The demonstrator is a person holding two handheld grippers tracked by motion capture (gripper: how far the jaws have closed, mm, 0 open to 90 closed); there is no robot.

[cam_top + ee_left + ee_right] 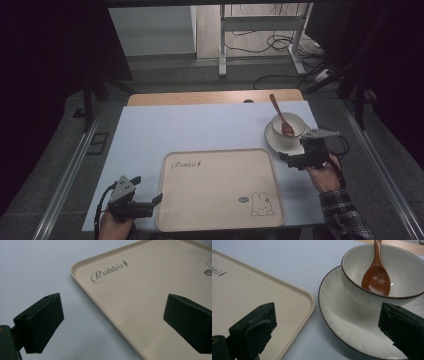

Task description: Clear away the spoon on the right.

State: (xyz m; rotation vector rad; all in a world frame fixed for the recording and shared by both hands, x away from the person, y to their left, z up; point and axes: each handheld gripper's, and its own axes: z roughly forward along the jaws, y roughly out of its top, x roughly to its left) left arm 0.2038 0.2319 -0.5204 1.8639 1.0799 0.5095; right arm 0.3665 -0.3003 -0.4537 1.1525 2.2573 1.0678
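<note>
**A:** Where's the bowl [289, 126] at? Right gripper [299, 153] has its jaws wide apart, holding nothing, just off the tray's [220, 220] far right corner.

**B:** On the saucer [342, 325] there, wooden spoon [376, 277] inside. Looks like glazed ceramic: heavy-ish, slick, chippable. I'd pinch the saucer rim. Left gripper [150, 204] gapes too, at the tray's near left edge.

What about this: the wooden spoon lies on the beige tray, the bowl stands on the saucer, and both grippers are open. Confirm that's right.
Not quite. The wooden spoon stands in the bowl, not on the tray; the right gripper view shows it. The bowl does stand on the saucer, and both the left gripper and right gripper are open.
</note>
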